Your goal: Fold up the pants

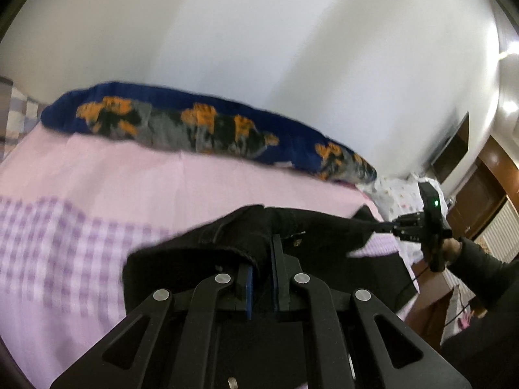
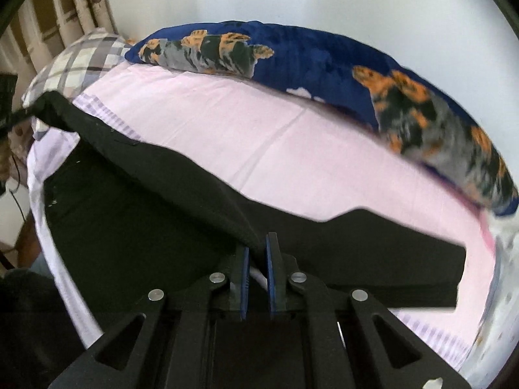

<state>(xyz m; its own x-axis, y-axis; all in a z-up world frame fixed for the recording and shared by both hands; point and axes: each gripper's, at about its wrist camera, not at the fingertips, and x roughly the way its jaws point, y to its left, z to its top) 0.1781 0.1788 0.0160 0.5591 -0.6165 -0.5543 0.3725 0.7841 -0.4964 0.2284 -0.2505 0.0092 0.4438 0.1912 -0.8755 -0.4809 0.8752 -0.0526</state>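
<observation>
Left wrist view: my left hand-held gripper [image 1: 264,253] is clamped on the black pants [image 1: 201,253], my right hand-held gripper [image 2: 258,246] likewise grips them, lifted taut above the pink bed [image 2: 292,136].

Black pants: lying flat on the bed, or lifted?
Partly lifted. The black pants have one edge stretched taut between the left gripper and right gripper; the rest rests on the pink sheet.

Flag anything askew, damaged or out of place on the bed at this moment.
Nothing stands out. The black pants hang lifted between the left gripper and right gripper, both jaws shut on an edge of the fabric. The blue blanket lies bunched along the far side of the pink sheet.
</observation>
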